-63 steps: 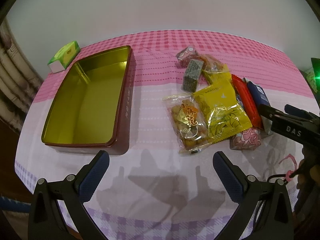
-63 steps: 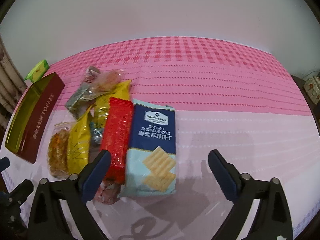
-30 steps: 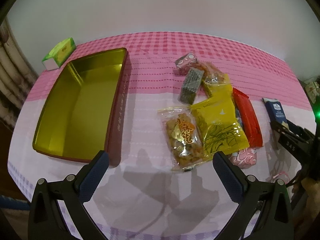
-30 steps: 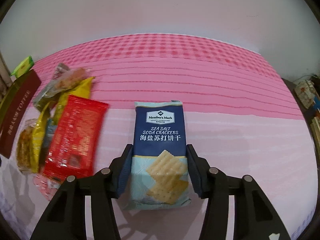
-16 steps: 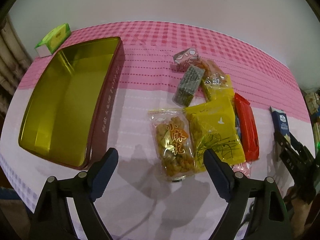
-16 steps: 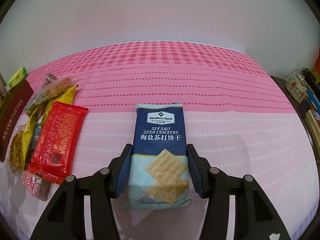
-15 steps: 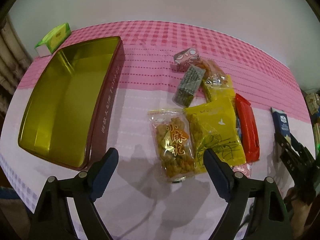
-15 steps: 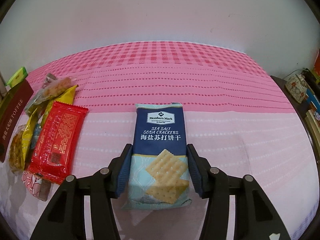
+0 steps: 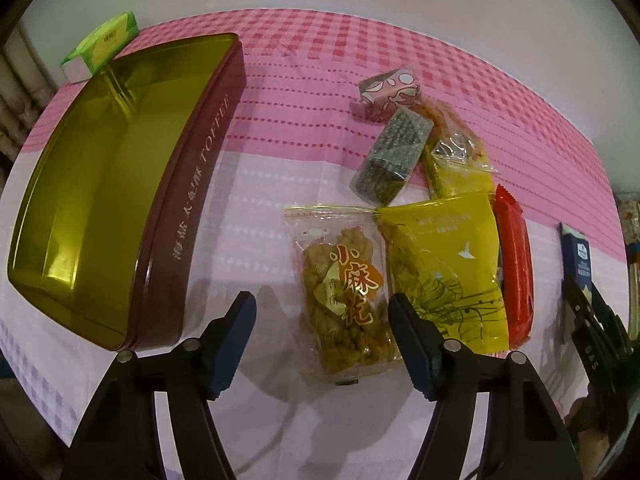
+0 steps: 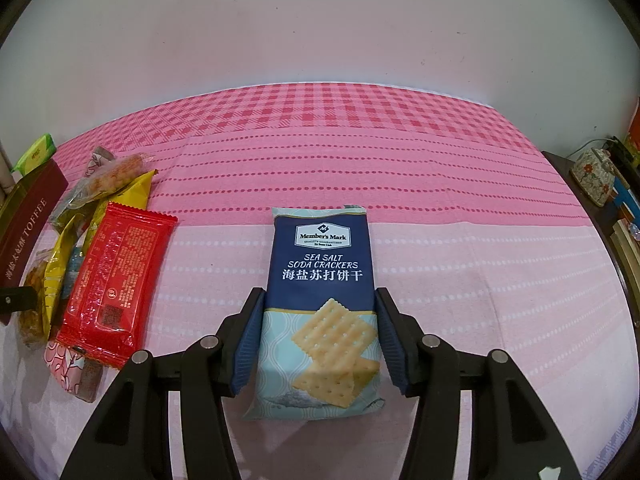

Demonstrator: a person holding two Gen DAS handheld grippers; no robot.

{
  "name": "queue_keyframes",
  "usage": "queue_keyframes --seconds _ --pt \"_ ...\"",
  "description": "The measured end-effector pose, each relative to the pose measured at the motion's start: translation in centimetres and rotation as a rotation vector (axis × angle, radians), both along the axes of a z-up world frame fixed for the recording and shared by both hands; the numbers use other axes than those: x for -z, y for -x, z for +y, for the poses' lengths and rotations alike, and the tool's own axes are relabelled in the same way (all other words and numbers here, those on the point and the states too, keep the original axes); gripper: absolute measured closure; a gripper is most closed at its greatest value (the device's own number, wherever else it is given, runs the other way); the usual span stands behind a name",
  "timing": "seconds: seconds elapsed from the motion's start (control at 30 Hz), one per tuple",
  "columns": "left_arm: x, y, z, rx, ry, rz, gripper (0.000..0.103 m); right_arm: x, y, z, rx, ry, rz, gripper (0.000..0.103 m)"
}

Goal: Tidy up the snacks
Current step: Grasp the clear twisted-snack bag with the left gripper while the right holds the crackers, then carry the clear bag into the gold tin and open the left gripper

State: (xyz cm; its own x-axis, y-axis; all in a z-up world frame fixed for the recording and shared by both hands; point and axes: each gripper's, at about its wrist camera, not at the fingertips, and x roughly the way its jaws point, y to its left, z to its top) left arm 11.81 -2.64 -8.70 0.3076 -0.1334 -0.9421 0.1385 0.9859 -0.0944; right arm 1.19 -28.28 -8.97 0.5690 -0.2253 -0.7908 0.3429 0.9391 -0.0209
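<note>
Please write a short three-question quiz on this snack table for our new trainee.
1. True or false: the toffee tin already holds a snack.
2. Which pack is the right gripper clamping? A. the red packet B. the soda crackers pack C. the yellow bag
3. Fill in: the left gripper, jaws closing, straddles the clear bag of fried ____ twists.

Key: 1 false; 2 B; 3 dough.

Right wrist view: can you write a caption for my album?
Right gripper shut on the soda cracker pack above the pink tablecloth.
</note>
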Motion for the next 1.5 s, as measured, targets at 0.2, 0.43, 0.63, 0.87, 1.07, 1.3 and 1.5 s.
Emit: queue_keyframes --seconds 0.2,0.43,0.63,0.87,1.07,1.3,1.5 --pt "0.6 -0.3 -0.1 0.002 -0.006 0.005 0.034 0.0 0.0 0.0 0.000 0.000 0.000 0.052" --pt "0.4 0.1 -0.8 0.039 -0.011 -0.016 0.059 0.0 0.0 0.0 -0.001 0.001 0.000 0.051" --pt "0.3 0.5 -1.0 0.062 -0.034 -0.030 0.061 0.0 0.0 0.1 0.000 0.001 0.000 0.051" --pt "-0.4 0.8 -1.0 0.082 -0.036 -0.050 0.061 0.0 0.0 0.1 0.000 0.001 0.000 0.050" --pt "-1.7 1.3 -0.1 0.101 -0.022 -0.059 0.061 0.0 0.0 0.1 0.000 0.002 0.000 0.050" --pt "-4.0 2.4 0.6 0.135 -0.015 -0.095 0.061 0.0 0.0 0.2 0.000 0.002 0.000 0.050" --pt "-7.0 1.7 2.5 0.144 -0.036 -0.170 0.061 0.0 0.0 0.2 0.000 0.002 0.000 0.050"
